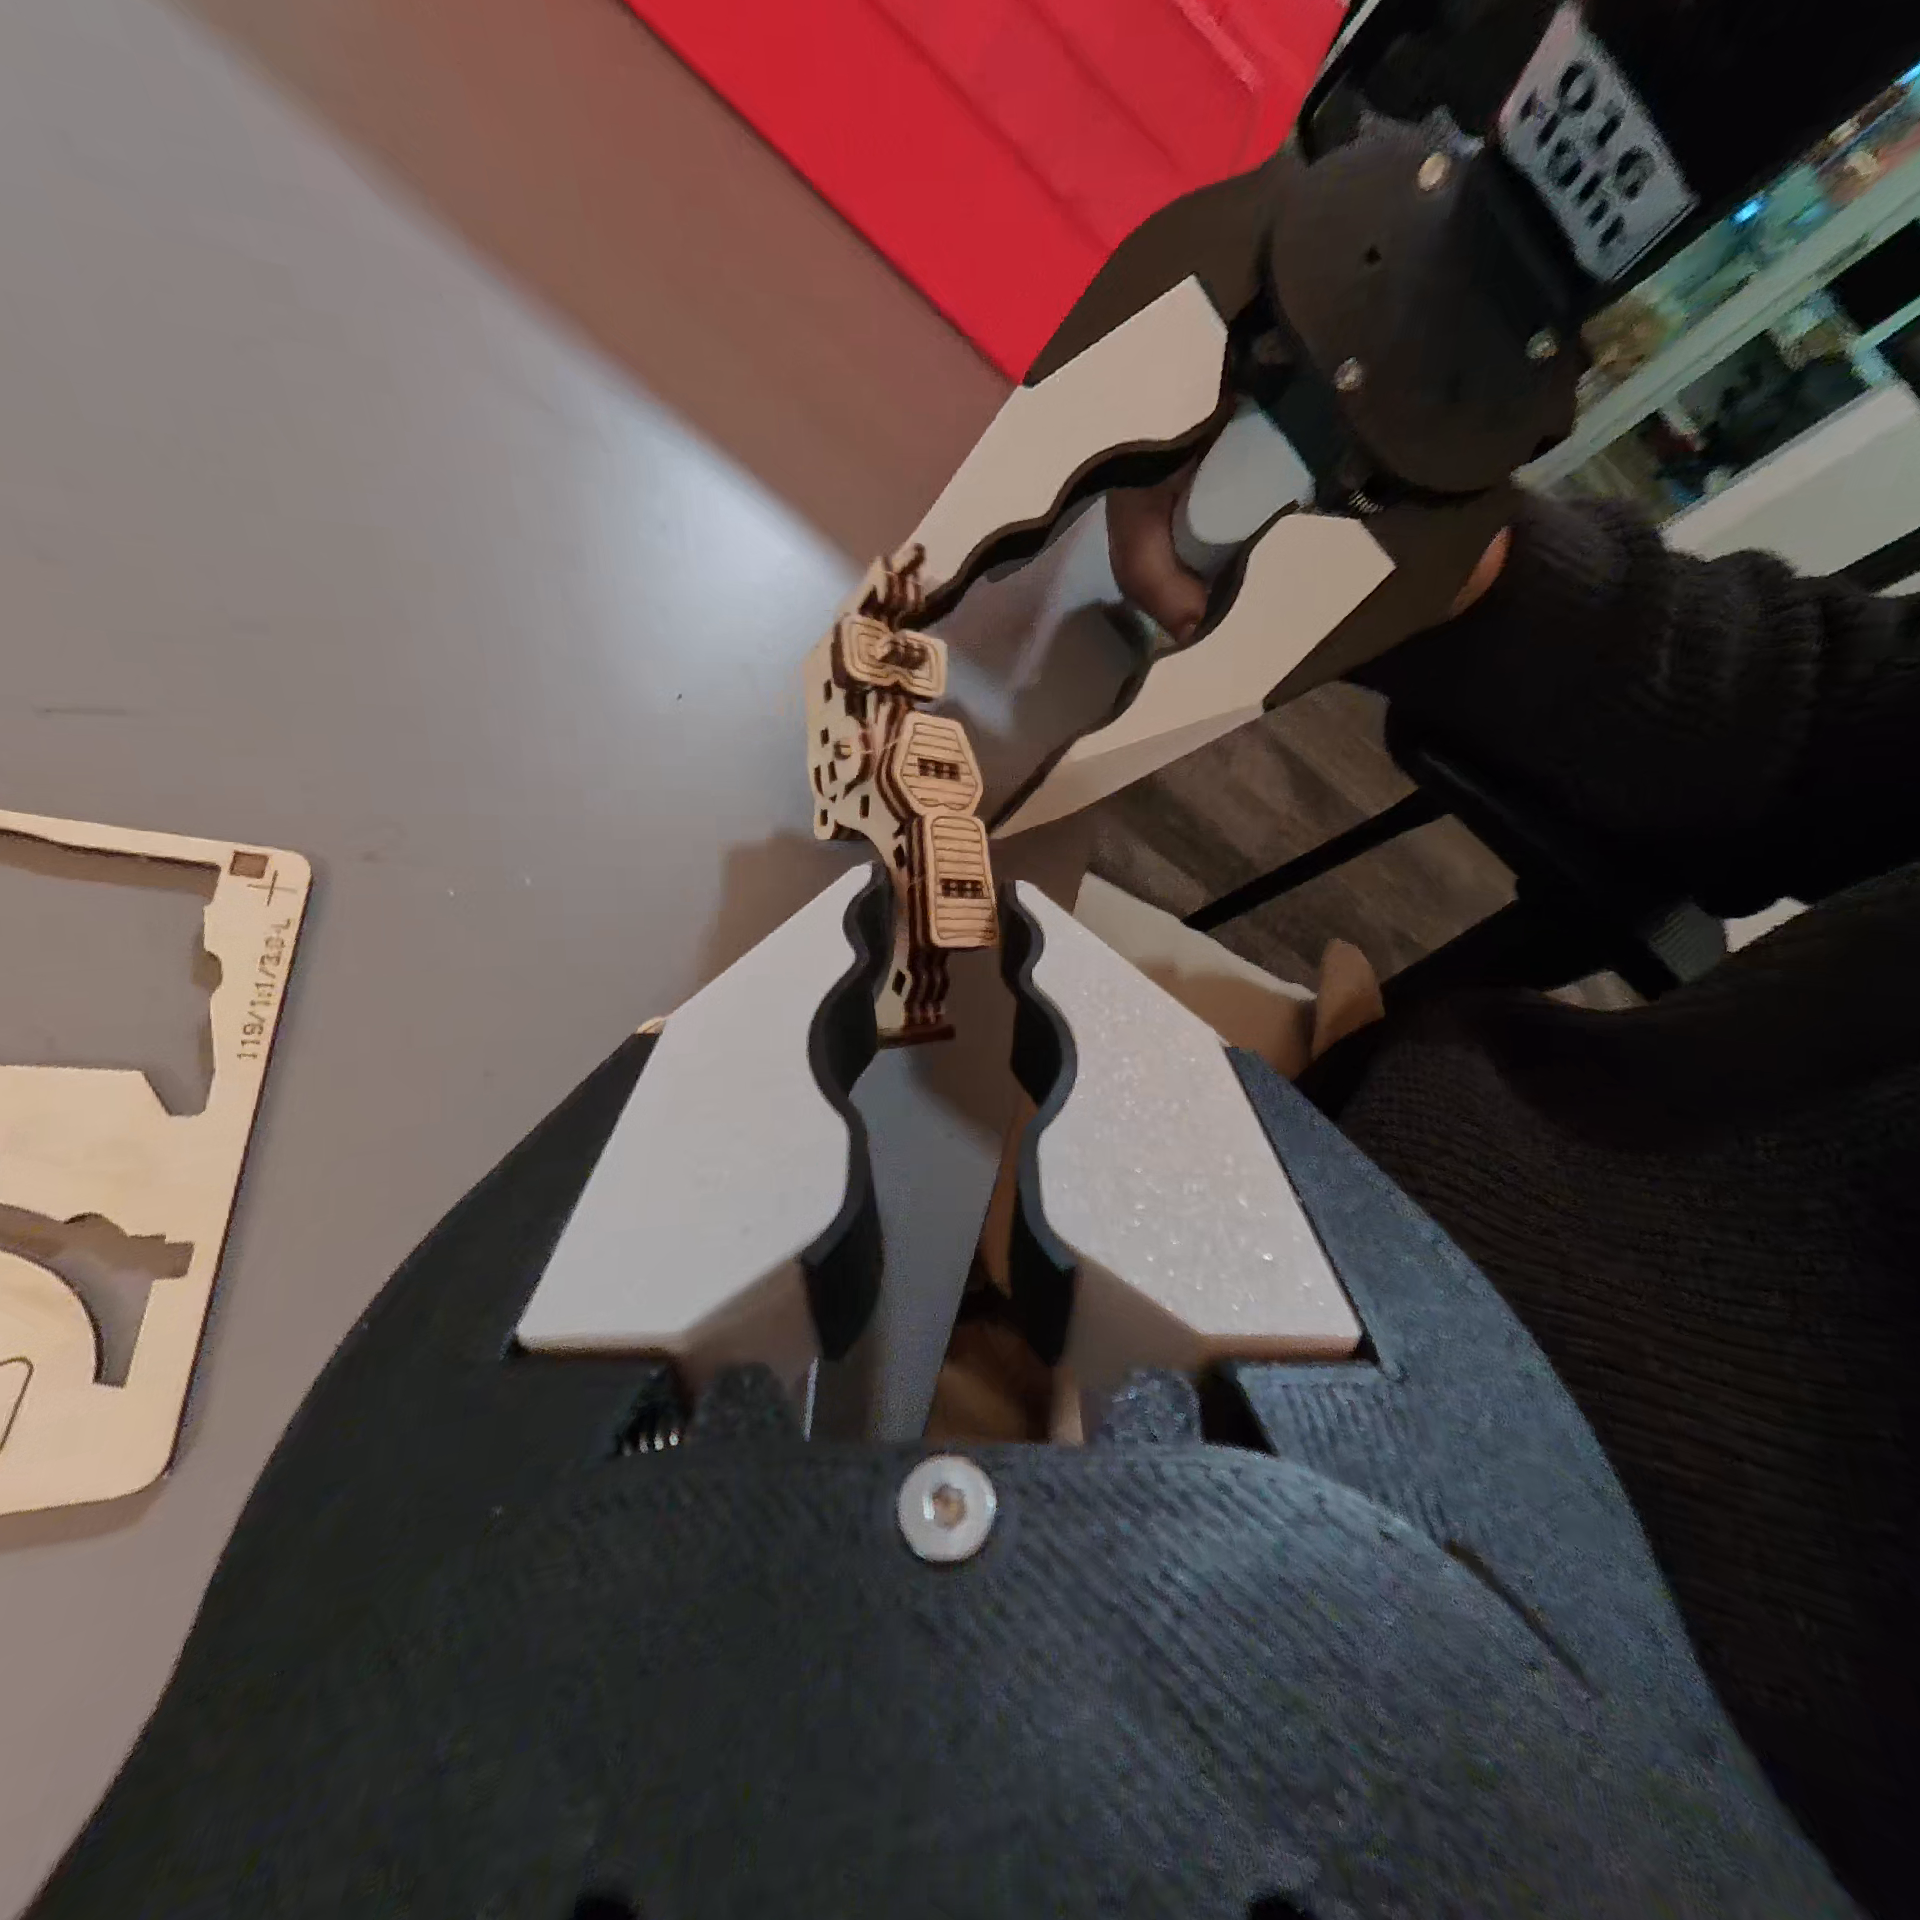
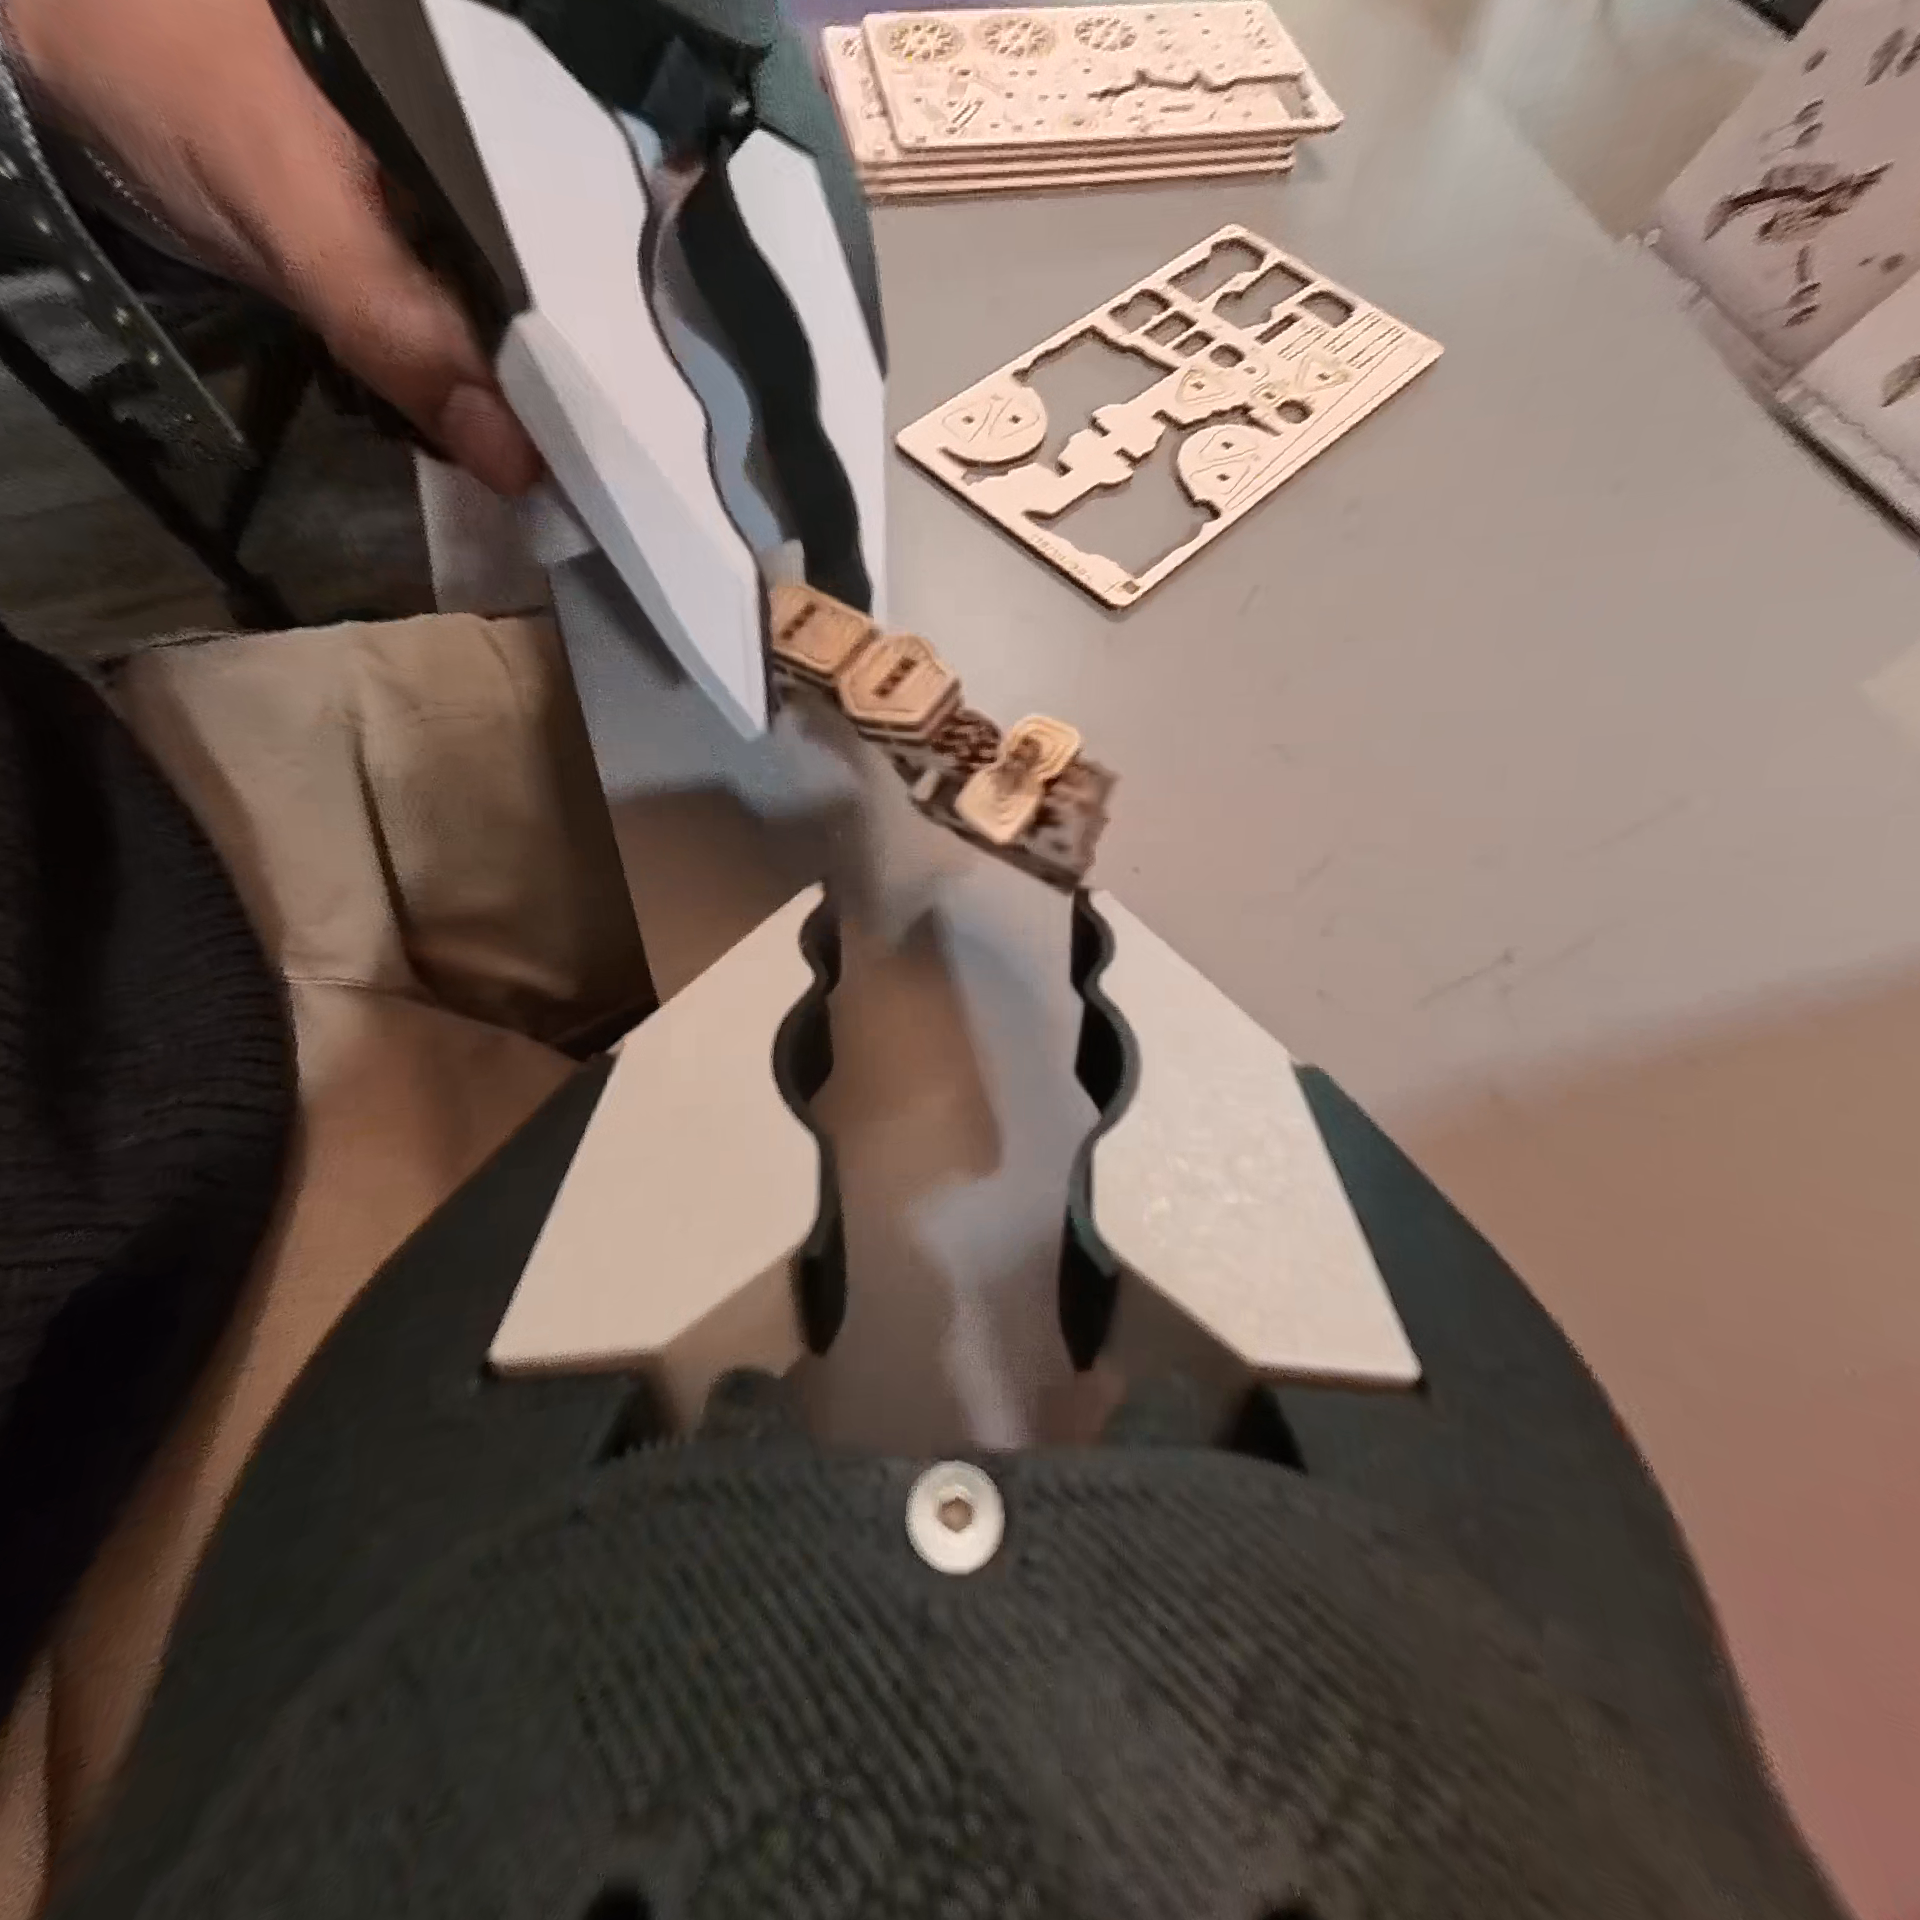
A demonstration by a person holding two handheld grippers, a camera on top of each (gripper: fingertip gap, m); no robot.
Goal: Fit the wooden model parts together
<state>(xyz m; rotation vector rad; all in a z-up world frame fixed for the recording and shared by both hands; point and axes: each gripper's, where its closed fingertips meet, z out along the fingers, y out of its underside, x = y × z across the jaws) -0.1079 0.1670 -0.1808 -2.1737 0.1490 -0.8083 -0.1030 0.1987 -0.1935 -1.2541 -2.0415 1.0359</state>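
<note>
Nearest the lens in the left wrist view, the left gripper [image 1: 940,914] has its two white fingers drawn in on the lower end of the wooden model [image 1: 904,790], a layered strip with small engraved plates, which stands between the wavy black pads; the 9 o'clock pad presses its side, while a thin gap shows at the 3 o'clock pad, so the hold looks light. The model runs up toward 12 o'clock, where the right gripper [image 1: 1023,665] meets its upper end from 1 o'clock.

In the right wrist view the right gripper [image 2: 951,914] stands with its fingers apart, and only its 3 o'clock fingertip touches the model's [image 2: 935,738] near end. The left gripper [image 2: 774,634] comes in from 11 o'clock.

All of this hangs over the grey tabletop's [image 1: 416,520] front edge, with tan trousers [image 2: 416,810] below. A punched-out wooden sheet [image 2: 1164,436] lies flat at 1 o'clock, well apart from the grippers, and its corner [image 1: 135,1143] shows at 9 o'clock in the left view. A stack of uncut sheets [image 2: 1081,114] sits farther off at 12 o'clock, and printed pages [image 2: 1808,270] at 2 o'clock. Bare tabletop lies open between the sheets and the model.
</note>
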